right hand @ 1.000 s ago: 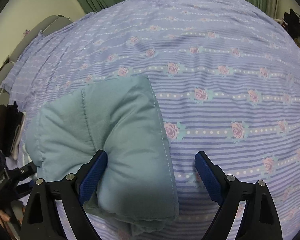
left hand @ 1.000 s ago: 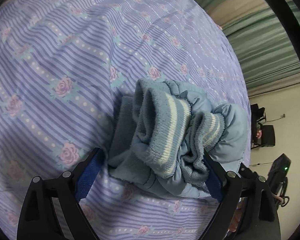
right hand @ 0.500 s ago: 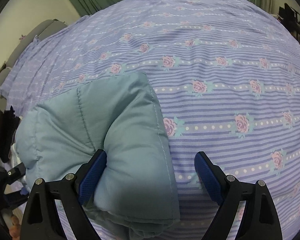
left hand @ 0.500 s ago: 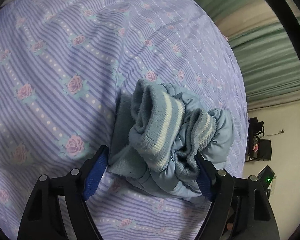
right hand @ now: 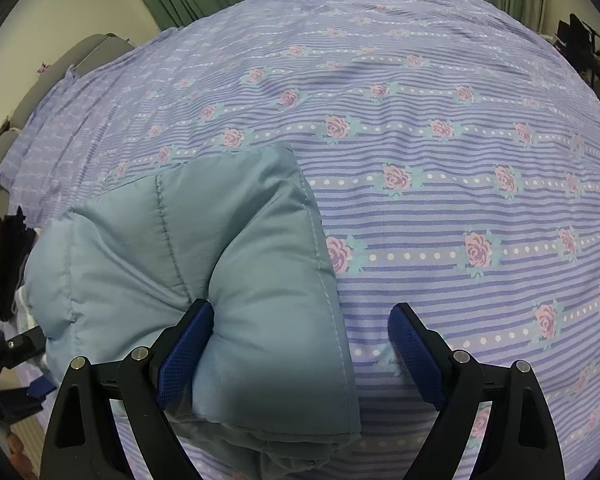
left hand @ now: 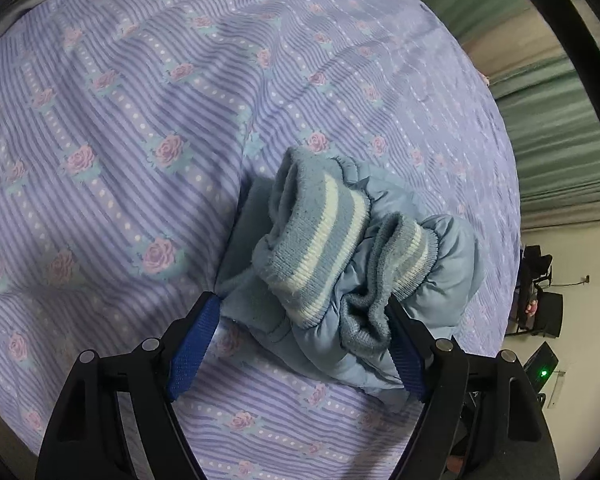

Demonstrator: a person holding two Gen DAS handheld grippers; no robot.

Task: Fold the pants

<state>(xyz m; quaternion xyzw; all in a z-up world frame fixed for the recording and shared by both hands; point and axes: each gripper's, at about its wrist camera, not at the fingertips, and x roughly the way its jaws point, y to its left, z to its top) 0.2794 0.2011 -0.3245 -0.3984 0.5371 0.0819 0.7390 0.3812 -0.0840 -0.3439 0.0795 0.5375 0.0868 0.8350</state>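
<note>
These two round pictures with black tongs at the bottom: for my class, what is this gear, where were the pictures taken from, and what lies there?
A person holds one pair of tongs in each hand; a camera on each looks along its two fingers. One view shows the left tongs around the striped cuffs of padded blue pants. The other shows the right tongs open, one finger against the folded end. Neither clearly pinches the cloth. All rests on a flowered bedspread.
</note>
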